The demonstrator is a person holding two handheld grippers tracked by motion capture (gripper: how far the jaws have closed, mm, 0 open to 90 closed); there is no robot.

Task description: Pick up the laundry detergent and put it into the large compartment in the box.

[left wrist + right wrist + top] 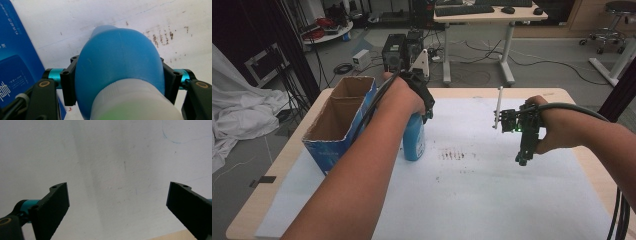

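High view: my box [339, 120] stands open-topped at the table's [522, 92] left edge, nothing visible inside. Just right of it the blue bottle [414, 140] stands upright, long axis vertical, white cap up. My left gripper [424, 102] is clamped on its shoulder. Farther right, my right gripper [523, 159] hangs over the white sheet [492, 190], jaws wide apart, holding nothing.

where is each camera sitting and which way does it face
High view: above the person's side, facing forward and down on the table; both forearms, left gripper, right gripper.
Left gripper view: rides that gripper, looking down on the blue bottle between its jaws.
Right gripper view: faces bare white sheet, jaws apart.
Shared: bottle, stains.
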